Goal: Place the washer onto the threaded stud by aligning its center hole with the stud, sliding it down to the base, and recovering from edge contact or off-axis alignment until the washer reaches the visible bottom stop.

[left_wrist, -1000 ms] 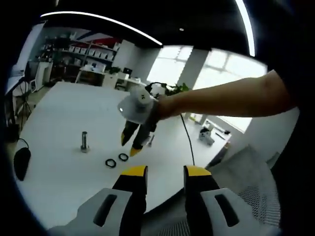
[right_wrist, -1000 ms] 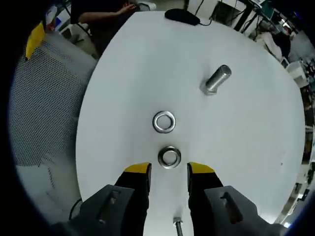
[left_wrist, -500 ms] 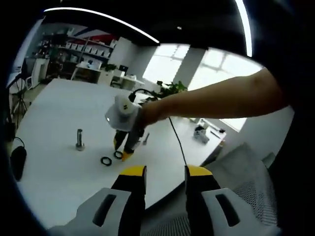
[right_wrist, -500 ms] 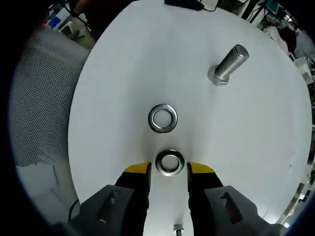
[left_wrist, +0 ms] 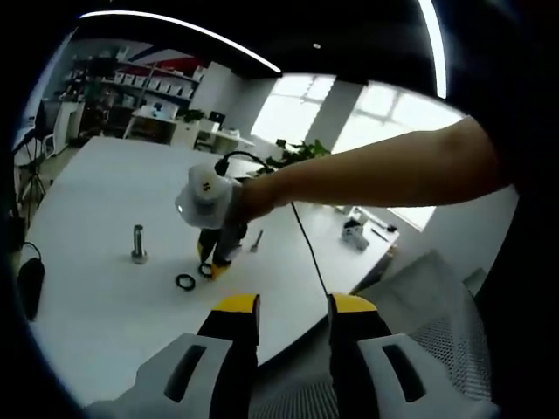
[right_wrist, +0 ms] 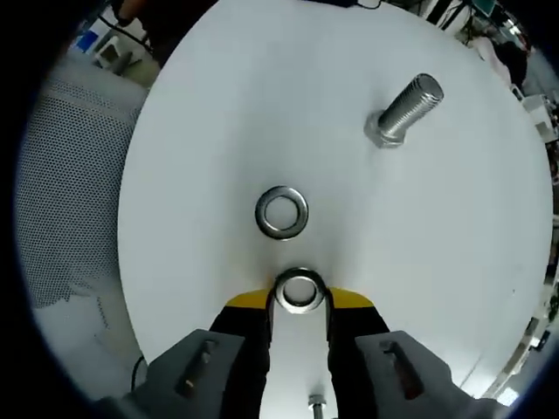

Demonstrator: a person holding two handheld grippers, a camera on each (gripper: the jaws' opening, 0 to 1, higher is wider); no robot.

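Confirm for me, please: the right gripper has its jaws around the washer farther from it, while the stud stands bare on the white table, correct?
Not quite. In the right gripper view the right gripper brackets the nearer washer; the farther washer lies free beyond it. The stud does stand bare on the white table.

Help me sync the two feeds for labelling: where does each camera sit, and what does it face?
Left gripper view: rides the left gripper, held back off the table edge, facing across the white table; the person's forearm reaches in.
Right gripper view: rides the right gripper, looking down at the table, jaws closed in around the near washer.
Shared: threaded stud, both washers including the far washer.
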